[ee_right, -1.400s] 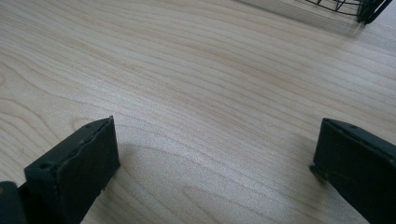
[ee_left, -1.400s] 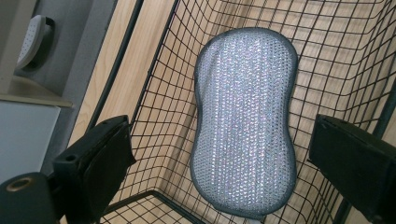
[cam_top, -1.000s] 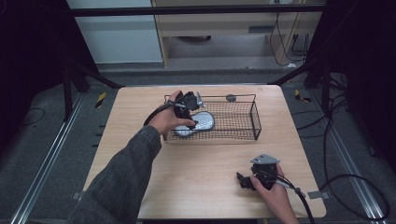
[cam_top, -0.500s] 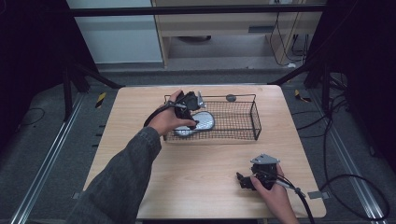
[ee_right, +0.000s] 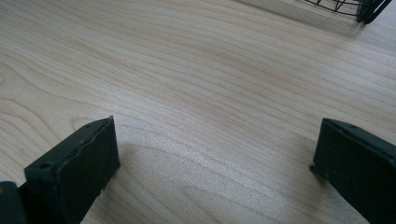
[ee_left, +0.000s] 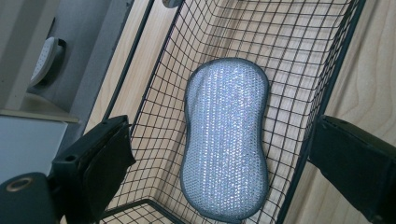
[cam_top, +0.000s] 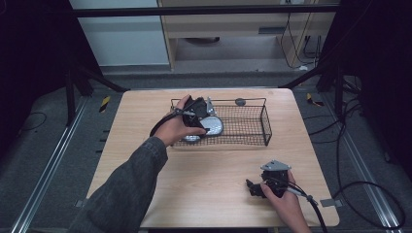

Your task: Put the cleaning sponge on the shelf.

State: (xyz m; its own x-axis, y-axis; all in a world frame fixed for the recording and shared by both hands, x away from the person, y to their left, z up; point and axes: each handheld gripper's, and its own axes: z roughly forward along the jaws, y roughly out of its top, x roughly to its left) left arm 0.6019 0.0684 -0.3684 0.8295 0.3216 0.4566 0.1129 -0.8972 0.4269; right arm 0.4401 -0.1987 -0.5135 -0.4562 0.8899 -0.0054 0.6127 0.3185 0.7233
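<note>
There, silver scouring pad (ee_left: 227, 142) inside wire basket (ee_left: 322, 100)

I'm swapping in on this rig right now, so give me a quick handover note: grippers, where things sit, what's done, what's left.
Left gripper: open, held over the wire basket, jaws either side of the silver scrub pad.
Right gripper: open, empty, low over bare table near the front right.
Pad lies flat on the basket floor, not gripped.
Done: nothing lifted yet.
Left: probably close on the pad and take it out.
</note>
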